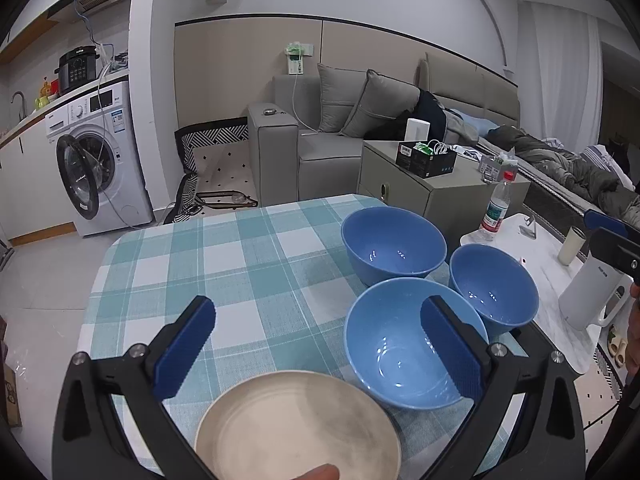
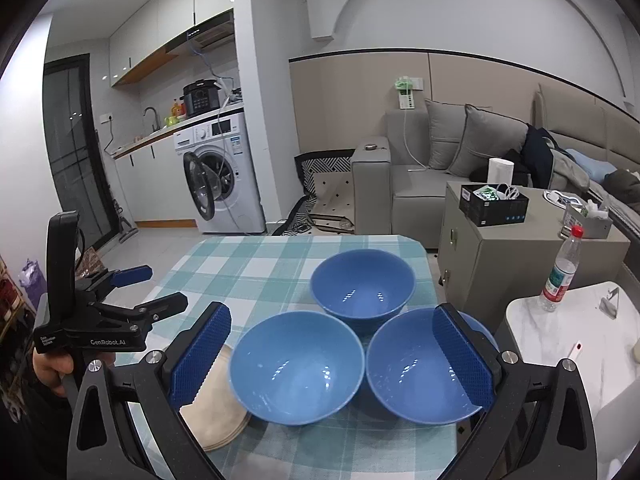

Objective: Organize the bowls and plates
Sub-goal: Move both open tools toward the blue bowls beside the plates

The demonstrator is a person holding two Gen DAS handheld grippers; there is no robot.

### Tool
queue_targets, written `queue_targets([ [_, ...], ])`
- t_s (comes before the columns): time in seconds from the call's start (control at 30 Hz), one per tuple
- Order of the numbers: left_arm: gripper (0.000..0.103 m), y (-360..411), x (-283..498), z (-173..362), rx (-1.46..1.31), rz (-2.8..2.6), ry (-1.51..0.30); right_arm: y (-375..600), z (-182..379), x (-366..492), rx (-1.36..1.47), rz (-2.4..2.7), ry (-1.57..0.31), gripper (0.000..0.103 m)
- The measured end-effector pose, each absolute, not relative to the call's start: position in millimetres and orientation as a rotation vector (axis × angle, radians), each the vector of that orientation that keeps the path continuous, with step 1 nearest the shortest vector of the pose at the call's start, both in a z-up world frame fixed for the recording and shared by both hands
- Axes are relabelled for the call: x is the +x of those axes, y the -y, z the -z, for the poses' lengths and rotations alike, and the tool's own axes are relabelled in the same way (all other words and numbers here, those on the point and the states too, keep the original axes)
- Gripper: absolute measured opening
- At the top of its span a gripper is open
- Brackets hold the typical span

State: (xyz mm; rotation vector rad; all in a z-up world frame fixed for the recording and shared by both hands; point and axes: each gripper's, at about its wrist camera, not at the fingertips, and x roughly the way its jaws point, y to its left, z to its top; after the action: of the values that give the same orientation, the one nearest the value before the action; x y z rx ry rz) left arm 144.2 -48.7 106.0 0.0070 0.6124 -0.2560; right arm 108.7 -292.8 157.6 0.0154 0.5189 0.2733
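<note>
Three blue bowls stand close together on the checked tablecloth [image 1: 248, 264]: a far one [image 1: 394, 246] [image 2: 362, 286], a near left one [image 1: 400, 344] [image 2: 296, 368] and a near right one [image 1: 494, 284] [image 2: 416, 372]. A beige plate stack [image 1: 298, 428] [image 2: 218, 412] lies left of them near the front edge. My left gripper [image 1: 316, 340] is open above the plate, its right finger over the near left bowl; it also shows in the right wrist view [image 2: 150, 286]. My right gripper [image 2: 332, 354] is open and empty above the two near bowls.
A white side table [image 2: 560, 344] to the right holds a water bottle [image 2: 560, 276] and a white kettle [image 1: 592, 296]. Behind are a grey cabinet [image 2: 500, 256], a sofa [image 2: 440, 168] and a washing machine [image 1: 92, 160] with its door open.
</note>
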Motion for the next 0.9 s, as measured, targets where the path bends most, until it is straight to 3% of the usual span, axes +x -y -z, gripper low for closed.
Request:
queue_targets([
  [0.9,0.103,68.7,247.4,-84.3,-0.010,0.231,-0.701,331.2,-134.9,211.5,0.088,-0.169,-0.637,0.102],
])
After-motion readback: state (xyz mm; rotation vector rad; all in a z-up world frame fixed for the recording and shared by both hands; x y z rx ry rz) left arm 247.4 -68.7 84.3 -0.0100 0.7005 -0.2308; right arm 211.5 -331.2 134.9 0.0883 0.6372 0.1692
